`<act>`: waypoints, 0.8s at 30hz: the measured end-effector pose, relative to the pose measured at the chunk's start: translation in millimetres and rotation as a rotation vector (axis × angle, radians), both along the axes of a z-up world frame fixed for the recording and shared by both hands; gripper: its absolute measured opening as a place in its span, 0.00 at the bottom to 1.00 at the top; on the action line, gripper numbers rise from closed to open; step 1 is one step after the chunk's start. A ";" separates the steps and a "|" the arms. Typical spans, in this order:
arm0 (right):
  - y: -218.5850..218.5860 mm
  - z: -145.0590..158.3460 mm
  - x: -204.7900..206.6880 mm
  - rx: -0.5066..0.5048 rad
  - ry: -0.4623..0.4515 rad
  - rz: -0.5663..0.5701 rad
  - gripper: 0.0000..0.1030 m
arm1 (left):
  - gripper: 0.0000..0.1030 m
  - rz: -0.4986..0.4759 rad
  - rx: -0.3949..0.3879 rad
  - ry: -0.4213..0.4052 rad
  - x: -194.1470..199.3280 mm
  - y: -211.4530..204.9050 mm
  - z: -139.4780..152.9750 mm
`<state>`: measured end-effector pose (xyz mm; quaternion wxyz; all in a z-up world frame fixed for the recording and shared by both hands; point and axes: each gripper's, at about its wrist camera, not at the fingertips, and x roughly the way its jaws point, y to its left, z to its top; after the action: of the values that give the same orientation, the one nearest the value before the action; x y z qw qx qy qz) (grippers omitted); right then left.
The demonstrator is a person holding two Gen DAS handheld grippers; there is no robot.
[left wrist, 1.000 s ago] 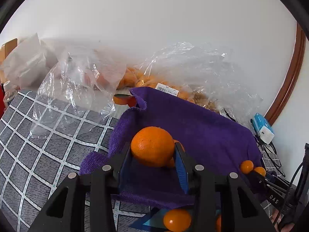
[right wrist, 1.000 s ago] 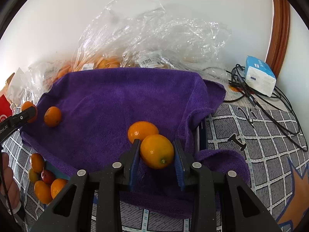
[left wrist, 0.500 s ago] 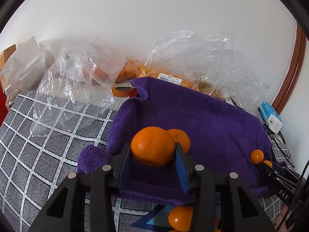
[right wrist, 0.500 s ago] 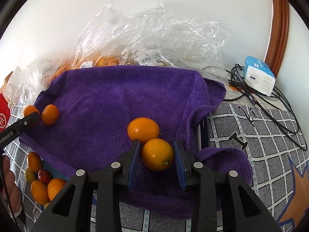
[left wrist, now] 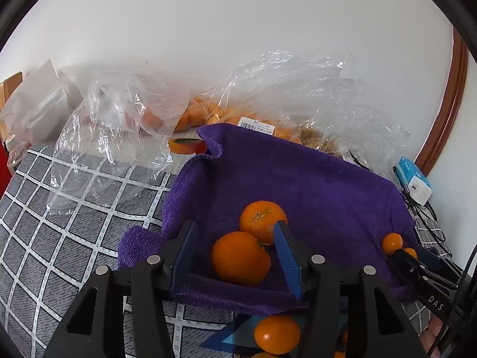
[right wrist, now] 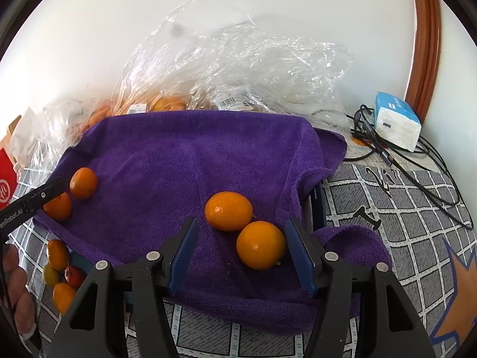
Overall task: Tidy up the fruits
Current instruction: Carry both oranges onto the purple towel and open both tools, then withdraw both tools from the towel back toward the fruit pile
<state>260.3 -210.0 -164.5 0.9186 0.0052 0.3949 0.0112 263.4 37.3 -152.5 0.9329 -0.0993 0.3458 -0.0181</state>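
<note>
A purple towel lies over the table. My left gripper is open; an orange rests on the towel between its fingers, beside a second orange. My right gripper is open; a small orange fruit lies on the towel against its right finger, beside another one. The left gripper's two oranges also show at the towel's left edge in the right wrist view.
Clear plastic bags with more oranges lie behind the towel against the wall. Several small fruits sit off the towel's near-left corner. A blue-white box and black cables lie at the right.
Both grippers opened and let their fruit go onto the towel. Each released fruit now rests beside the one lying there before.
</note>
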 end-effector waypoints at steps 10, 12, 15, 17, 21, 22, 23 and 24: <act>2.4 28.6 -21.7 0.006 -0.058 -0.048 0.58 | 0.53 0.069 0.028 -0.089 -13.6 6.3 17.3; 6.4 33.3 -29.5 -0.019 -0.066 -0.061 0.58 | 0.53 0.081 0.027 -0.106 -16.7 9.4 23.5; 15.7 36.2 -42.2 -0.001 -0.031 -0.034 0.58 | 0.53 0.072 -0.017 -0.118 -22.3 15.3 35.7; 22.1 36.4 -49.3 0.016 -0.017 0.008 0.58 | 0.53 0.053 -0.023 -0.121 -28.0 17.4 44.9; 45.1 33.2 -67.8 0.045 -0.008 0.104 0.58 | 0.53 0.052 -0.010 -0.117 -48.5 28.9 54.5; 51.2 30.7 -70.4 0.043 -0.001 0.122 0.58 | 0.53 0.043 -0.008 -0.110 -55.0 33.0 54.0; 55.8 28.8 -72.1 0.040 0.003 0.135 0.58 | 0.53 0.033 0.002 -0.100 -61.3 36.0 52.4; 62.6 25.3 -73.2 0.033 0.009 0.154 0.58 | 0.53 0.031 0.021 -0.088 -68.1 39.6 49.0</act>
<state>187.1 -147.4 -139.3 0.9130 -0.0099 0.3981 0.0883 195.3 77.0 -103.5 0.9483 -0.0940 0.3031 -0.0043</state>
